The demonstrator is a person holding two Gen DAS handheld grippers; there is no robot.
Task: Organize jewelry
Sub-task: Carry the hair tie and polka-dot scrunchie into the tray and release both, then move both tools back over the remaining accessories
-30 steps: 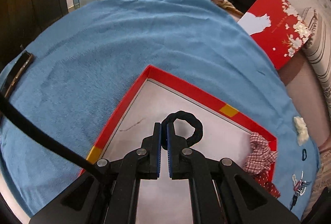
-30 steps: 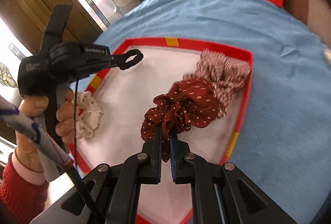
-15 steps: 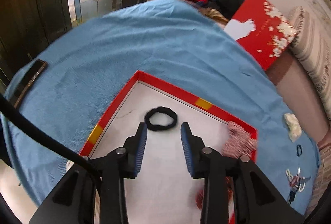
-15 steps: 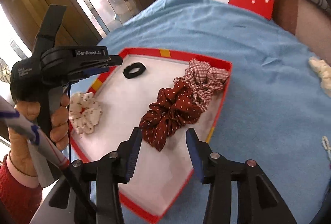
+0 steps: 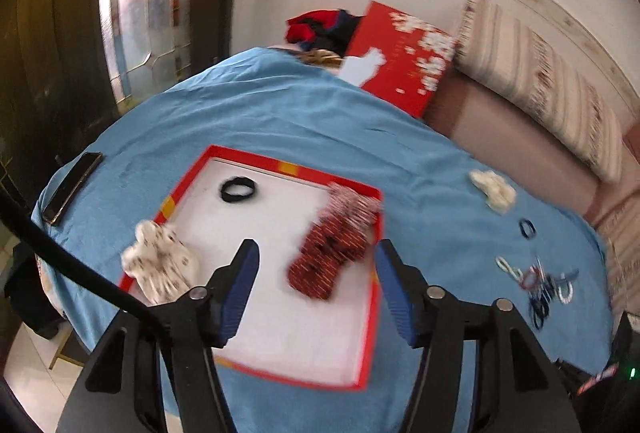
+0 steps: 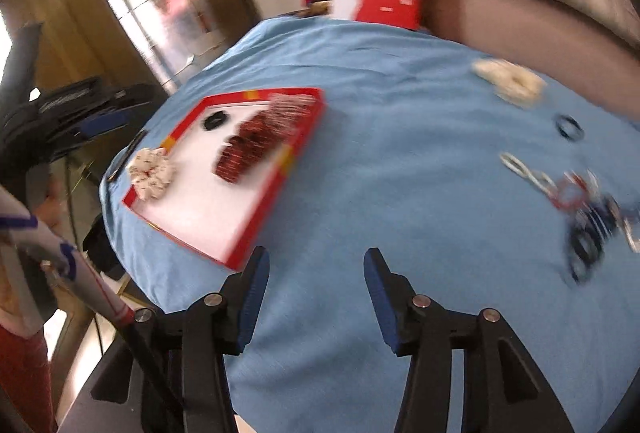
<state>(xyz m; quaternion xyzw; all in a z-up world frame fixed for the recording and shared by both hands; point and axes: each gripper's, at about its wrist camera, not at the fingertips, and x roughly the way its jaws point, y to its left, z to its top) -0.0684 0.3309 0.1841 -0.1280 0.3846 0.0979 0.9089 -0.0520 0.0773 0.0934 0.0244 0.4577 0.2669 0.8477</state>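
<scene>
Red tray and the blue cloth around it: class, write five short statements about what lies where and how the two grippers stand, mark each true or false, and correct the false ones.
1. The black hair tie lies inside the red tray. True.
2. The left gripper is shut on the dark red dotted scrunchie. False: it is open and holds nothing.
3. The fluffy cream scrunchie lies on the blue cloth, outside the tray. True.
4. The right gripper is open. True.
5. The white dotted scrunchie sits mid-tray. False: it overlaps the tray's edge.
</scene>
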